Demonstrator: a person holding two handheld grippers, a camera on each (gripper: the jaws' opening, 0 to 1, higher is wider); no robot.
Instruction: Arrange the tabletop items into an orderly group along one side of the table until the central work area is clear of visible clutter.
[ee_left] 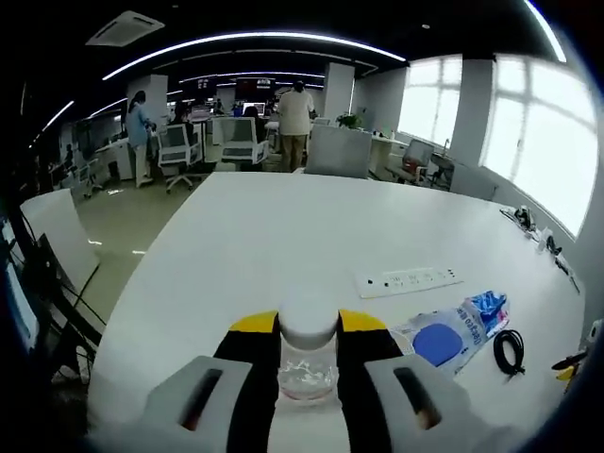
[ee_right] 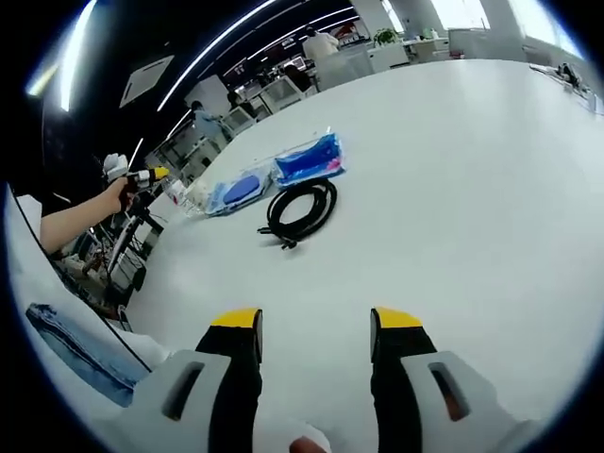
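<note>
**Bottle in one claw, other claw wide apart**

Nearest in the left gripper view, the left gripper [ee_left: 309,354] has its two yellow-tipped jaws pressed on a small clear bottle [ee_left: 308,363] with a white cap. It sits between the jaws, just above the white table [ee_left: 255,236]. To the right lies a white power strip [ee_left: 409,280]. Just past it is a plastic bag [ee_left: 455,329] with blue things inside, and a small coil of black cable [ee_left: 510,349] lies beside the bag. People stand far off in the office behind.

In the right gripper view, a person's hand [ee_right: 121,193] shows at the far left, holding the left gripper at the table edge, near the bag's end. Next comes the plastic bag, then the black cable, both lying flat on the table and near each other. Closest of all, the right gripper [ee_right: 315,326] hangs over bare table with its jaws wide apart and nothing between them.
</note>
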